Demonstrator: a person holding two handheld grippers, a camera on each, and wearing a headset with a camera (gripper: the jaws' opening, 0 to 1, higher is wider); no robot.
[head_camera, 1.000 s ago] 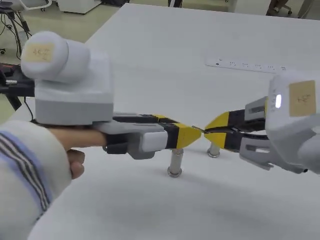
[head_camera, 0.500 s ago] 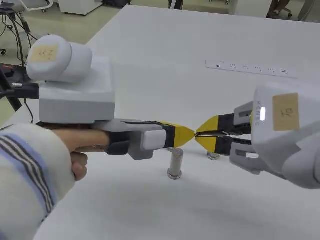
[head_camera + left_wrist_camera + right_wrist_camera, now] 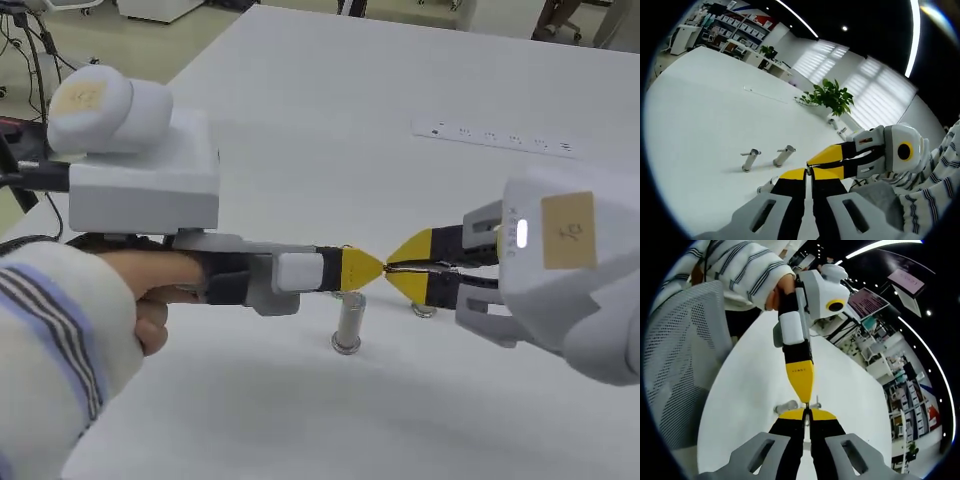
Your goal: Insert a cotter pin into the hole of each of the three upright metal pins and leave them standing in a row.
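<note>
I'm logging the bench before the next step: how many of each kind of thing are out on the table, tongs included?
Metal pins: 3
Tongs: 2, the left tongs and the right tongs
Power strip: 1
Total: 6

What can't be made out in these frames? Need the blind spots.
- Cotter pin: head view, where left gripper and right gripper tips meet; too small to tell whether either holds one.
- Holes in the metal pins: left gripper view, too small.
- Far metal pin: head view, mostly hidden behind the right gripper's fingers.
</note>
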